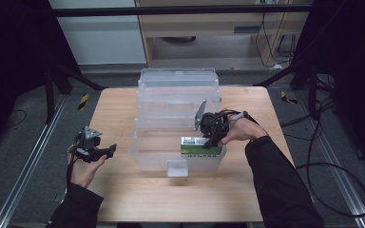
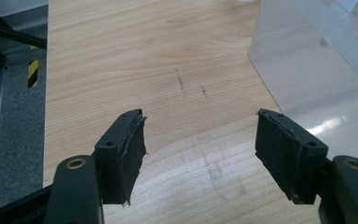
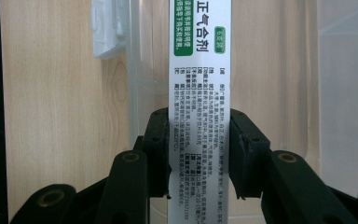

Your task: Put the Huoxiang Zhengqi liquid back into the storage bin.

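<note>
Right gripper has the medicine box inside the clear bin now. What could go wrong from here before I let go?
1. The right gripper pinches the green-and-white box by its narrow faces; it may tip when released.
2. The box sits close to the clear bin's front wall, so withdrawing could knock that wall and shift the unbraced bin.
3. The left gripper is open over bare table, apart from the bin, so it cannot steady it.

Box point(image 3: 199, 70) print: small characters, too fine to read; top and bottom cut by the frame edges.
Box point(image 1: 200, 145) in high view: right end hidden behind the right hand-held gripper point(image 1: 212, 135).
Bin point(image 2: 326, 60): cut off at upper right.
</note>
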{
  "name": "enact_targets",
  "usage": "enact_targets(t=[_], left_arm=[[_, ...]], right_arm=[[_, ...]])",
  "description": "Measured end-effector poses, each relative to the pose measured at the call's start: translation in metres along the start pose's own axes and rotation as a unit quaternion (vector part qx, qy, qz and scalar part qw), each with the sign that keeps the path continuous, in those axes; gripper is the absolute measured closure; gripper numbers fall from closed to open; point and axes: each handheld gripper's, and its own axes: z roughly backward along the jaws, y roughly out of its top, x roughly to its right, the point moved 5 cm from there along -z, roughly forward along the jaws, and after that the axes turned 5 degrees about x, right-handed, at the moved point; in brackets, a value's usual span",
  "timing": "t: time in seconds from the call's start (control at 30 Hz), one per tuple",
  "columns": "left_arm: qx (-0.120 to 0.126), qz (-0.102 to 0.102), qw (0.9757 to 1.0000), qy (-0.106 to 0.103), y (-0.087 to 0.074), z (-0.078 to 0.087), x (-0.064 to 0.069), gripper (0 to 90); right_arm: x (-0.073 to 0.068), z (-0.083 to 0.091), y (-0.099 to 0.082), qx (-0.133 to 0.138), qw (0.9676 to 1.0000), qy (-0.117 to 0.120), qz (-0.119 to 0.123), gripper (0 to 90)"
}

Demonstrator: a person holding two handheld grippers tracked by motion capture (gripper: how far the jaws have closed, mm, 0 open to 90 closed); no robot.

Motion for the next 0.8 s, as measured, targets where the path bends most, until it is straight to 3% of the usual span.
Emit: enact_targets(t=[0.3,0.8], left_arm=[[0.001,-0.001,1.0000,0.000,0.000,0.000,0.000,32.0],[0.001,-0.002,1.0000,0.000,0.000,0.000,0.001,32.0]], right_arm=[[-0.001,-0.010,0.000,-0.013,0.9998,0.004,0.012,63.3],[-0.001,-0.018,-0.002,-0.038,0.9993,-0.002,0.008,62.9]])
